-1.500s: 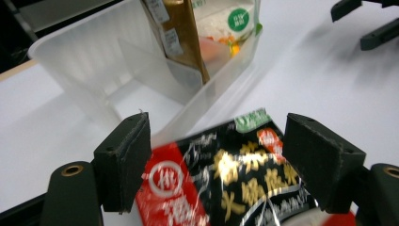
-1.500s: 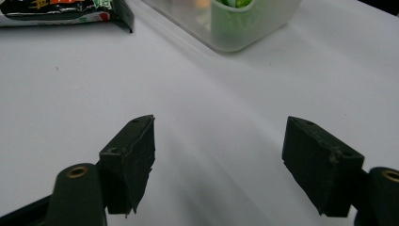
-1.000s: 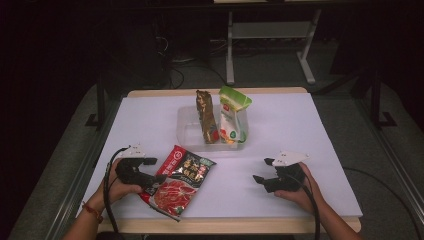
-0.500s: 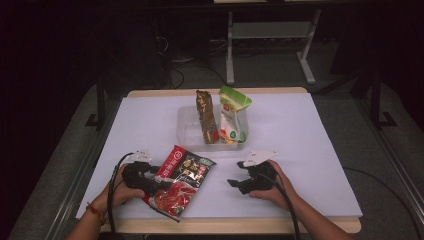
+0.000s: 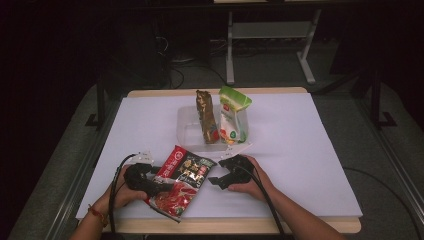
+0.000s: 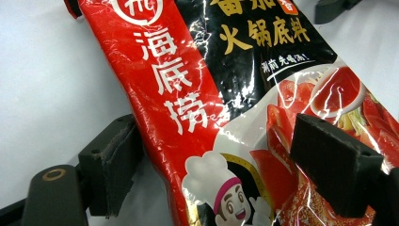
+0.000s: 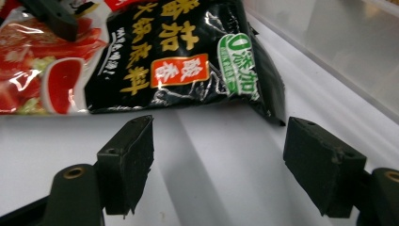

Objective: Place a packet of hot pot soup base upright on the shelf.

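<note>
A red and black hotpot-base sachet (image 5: 181, 181) lies flat on the white table near the front edge. My left gripper (image 5: 158, 186) reaches in from the left and straddles its left part. In the left gripper view the sachet (image 6: 235, 94) runs between the jaws: one pad sits at its red edge, the other over its printed face. Those jaws have just been opening. My right gripper (image 5: 215, 181) stands open and empty just right of the sachet, pointing at it. In the right gripper view the sachet's black corner (image 7: 188, 70) lies a little beyond the jaws of the right gripper (image 7: 221, 155).
A clear plastic tub (image 5: 187, 131) stands behind the sachet, holding an upright brown packet (image 5: 206, 117) and a green and white pouch (image 5: 234, 116). Its wall (image 7: 339, 47) is close on the right gripper's far side. Bare white tabletop (image 5: 310, 150) spreads to the right.
The right hand has slid left across the table until its gripper is close to the sachet. The left hand and the sachet have stayed almost in place.
</note>
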A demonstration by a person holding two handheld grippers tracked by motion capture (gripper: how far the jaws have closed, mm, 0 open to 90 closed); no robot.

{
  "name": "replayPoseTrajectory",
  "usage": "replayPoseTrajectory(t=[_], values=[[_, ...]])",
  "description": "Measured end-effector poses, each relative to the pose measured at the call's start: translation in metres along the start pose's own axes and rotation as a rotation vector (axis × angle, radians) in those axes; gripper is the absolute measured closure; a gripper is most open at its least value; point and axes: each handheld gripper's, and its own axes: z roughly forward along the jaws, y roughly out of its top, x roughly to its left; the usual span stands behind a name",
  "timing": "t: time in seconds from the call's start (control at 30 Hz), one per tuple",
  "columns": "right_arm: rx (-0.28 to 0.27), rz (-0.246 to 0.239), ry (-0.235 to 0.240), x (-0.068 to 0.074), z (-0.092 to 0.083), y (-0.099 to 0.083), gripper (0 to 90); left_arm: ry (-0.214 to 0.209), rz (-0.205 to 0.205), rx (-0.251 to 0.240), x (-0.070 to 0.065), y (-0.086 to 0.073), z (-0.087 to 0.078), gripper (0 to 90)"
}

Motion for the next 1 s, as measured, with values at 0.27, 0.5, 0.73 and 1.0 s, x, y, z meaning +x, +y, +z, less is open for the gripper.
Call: replayPoseTrajectory(t=[0.27,0.5,0.73,1.0], values=[[0.008,-0.04,-0.02,-0.004,-0.001,0.004,50.0,-0.002,0.002,0.005,-0.004,0.002,0.003,15.4],[-0.009,-0.072,-0.064,-0.006,-0.005,0.005,57.7,-0.002,0.001,0.01,-0.006,0.005,0.006,14.3],[0.044,-0.147,-0.05,-0.007,-0.009,0.007,57.9,-0.006,0.008,0.008,-0.01,0.006,0.009,14.6],[0.038,-0.121,0.005,-0.012,-0.01,0.008,56.6,-0.011,0.017,0.017,-0.012,0.009,0.012,14.6]])
